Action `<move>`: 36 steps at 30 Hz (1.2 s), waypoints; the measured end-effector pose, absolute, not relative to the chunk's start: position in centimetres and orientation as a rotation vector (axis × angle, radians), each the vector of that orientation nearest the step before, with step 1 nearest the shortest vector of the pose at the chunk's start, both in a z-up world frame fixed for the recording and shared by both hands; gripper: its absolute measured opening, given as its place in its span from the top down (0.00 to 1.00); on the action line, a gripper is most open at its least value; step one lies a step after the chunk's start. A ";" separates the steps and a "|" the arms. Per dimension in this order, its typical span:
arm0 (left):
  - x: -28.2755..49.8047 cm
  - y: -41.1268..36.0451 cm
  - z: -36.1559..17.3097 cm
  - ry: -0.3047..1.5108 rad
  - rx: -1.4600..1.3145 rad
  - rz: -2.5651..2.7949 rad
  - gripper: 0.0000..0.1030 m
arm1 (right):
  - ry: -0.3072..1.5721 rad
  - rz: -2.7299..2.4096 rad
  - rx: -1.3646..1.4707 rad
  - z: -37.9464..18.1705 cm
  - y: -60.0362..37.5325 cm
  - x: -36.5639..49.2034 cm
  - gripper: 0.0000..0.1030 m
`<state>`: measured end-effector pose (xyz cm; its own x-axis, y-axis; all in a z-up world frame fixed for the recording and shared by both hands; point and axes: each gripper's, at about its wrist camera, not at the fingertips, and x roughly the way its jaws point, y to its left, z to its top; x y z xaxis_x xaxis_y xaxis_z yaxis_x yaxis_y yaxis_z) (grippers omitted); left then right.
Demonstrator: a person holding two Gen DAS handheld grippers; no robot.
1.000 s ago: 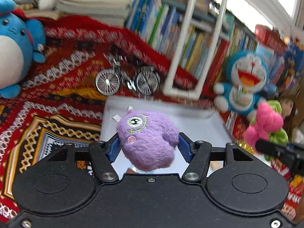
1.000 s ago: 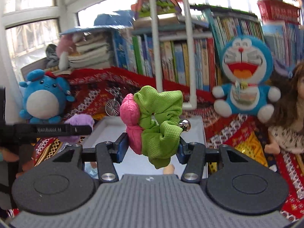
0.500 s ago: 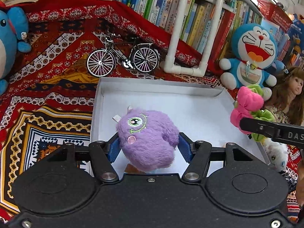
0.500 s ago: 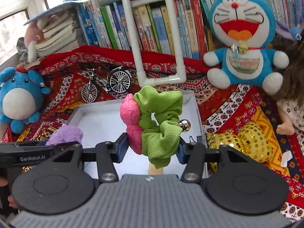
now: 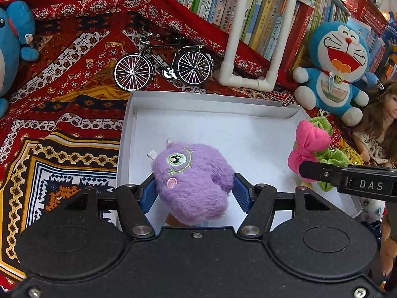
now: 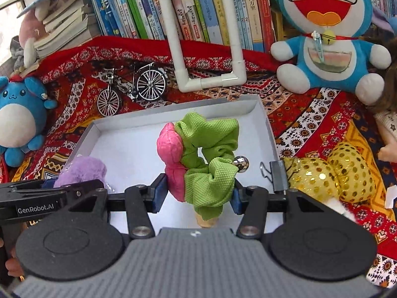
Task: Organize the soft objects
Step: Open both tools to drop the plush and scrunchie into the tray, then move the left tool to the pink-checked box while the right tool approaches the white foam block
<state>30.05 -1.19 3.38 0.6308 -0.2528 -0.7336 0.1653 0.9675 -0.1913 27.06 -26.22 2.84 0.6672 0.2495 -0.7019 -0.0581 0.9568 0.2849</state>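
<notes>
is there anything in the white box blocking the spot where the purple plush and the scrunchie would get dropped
Nothing visible does. The white box shows a bare floor under both loads. The left gripper holds the purple plush over its near left part; the right gripper holds the green and pink scrunchie over its right side.

The purple toy (image 5: 193, 183) is long, fuzzy plush with stitched embroidery, and the scrunchie (image 6: 211, 159) is matt waffle-textured green cloth with a smoother pink padded bow and a shiny metal bead. The box (image 5: 129, 134), at 12 o'clock from both, looks like smooth matt white card, on a woven patterned cloth (image 5: 62, 114). The bicycle (image 5: 163, 67) has glossy metal spokes, the pipe frame (image 6: 211, 82) is smooth white plastic, and the gold pouch (image 6: 347, 176) glitters with sequins.
</notes>
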 end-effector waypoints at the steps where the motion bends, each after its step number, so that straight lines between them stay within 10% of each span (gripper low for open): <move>1: 30.1 -1.2 3.3 0.856 -0.107 -0.239 0.41 | 0.827 0.177 0.248 2.8 -26.1 27.1 0.46; 36: 17.5 3.6 10.8 0.650 -0.068 -0.262 0.19 | 0.604 0.366 0.127 10.2 -23.0 17.6 0.20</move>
<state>17.47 3.62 10.81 0.7643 -0.2625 -0.5890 0.2199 0.9647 -0.1445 17.57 -22.98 10.23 0.7612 0.3719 -0.5313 -0.2981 0.9282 0.2226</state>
